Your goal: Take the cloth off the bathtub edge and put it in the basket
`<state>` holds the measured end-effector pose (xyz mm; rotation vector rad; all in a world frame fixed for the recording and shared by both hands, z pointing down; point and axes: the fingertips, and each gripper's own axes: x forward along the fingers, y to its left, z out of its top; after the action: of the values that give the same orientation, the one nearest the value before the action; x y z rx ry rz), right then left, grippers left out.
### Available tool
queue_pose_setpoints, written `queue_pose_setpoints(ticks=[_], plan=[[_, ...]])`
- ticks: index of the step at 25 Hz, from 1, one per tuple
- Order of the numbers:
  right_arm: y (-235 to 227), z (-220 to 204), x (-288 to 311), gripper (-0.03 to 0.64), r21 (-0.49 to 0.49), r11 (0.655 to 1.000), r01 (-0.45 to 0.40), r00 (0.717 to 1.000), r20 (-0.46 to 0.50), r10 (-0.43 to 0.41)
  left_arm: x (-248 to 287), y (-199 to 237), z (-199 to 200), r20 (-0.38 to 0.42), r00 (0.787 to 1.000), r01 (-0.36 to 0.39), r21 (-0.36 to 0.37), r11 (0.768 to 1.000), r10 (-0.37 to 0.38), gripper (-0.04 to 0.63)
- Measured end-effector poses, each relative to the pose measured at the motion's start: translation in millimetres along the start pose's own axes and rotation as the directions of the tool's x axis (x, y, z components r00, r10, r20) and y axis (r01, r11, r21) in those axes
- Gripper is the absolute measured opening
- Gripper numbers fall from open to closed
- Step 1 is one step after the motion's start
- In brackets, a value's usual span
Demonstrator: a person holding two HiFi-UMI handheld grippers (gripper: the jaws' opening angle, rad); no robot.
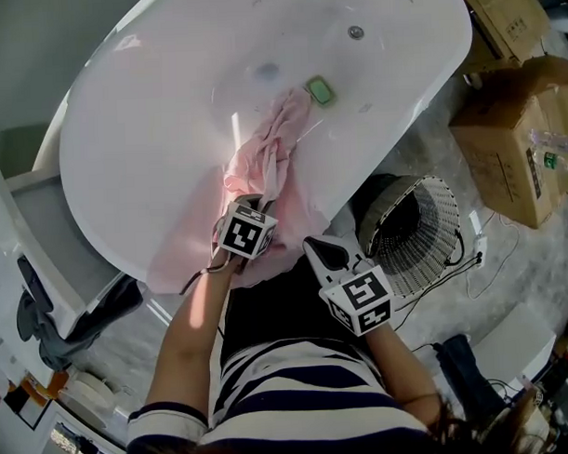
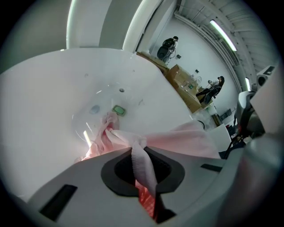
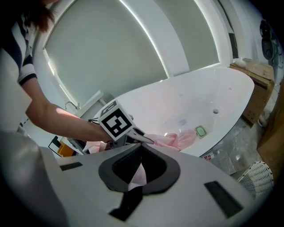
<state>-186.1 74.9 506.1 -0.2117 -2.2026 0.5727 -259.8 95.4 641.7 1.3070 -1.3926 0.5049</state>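
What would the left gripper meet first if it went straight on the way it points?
The left gripper, shut on the cloth, would push into that cloth's folds first, then probably the tub wall; depth is unclear.

Striped short-sleeved top point(image 1: 299, 398), navy and white; pale grey left claw point(image 1: 253, 204) and right claw point(image 1: 317, 246), each carrying a black-and-white marker cube point(image 1: 361, 301).

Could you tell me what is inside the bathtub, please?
Inside the bathtub lie part of the pink cloth, which drapes over the rim, a small green object beside it, and a small round fitting. Whatever the cloth covers cannot be seen.
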Motion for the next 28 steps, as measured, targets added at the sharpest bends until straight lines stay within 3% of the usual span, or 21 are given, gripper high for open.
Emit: queue_pose_setpoints(ticks=[7, 15, 28], plan=[[4, 5, -9, 0.026, -0.011, 1.0, 0.015, 0.999, 0.043, -0.014, -45, -23, 28, 0.148, 0.989, 0.005, 0.046, 0.999, -0.012, 0.029], [13, 10, -21, 0.026, -0.028, 0.999, 0.02, 0.994, 0.11, -0.017, -110, -51, 55, 0.299, 0.953, 0.02, 0.098, 0.995, -0.049, 0.029], [37, 37, -30, 0.029, -0.129, 0.992, -0.008, 0.977, 0.209, 0.035, -206, -82, 86, 0.443, 0.892, 0.01, 0.181, 0.984, -0.091, 0.029]])
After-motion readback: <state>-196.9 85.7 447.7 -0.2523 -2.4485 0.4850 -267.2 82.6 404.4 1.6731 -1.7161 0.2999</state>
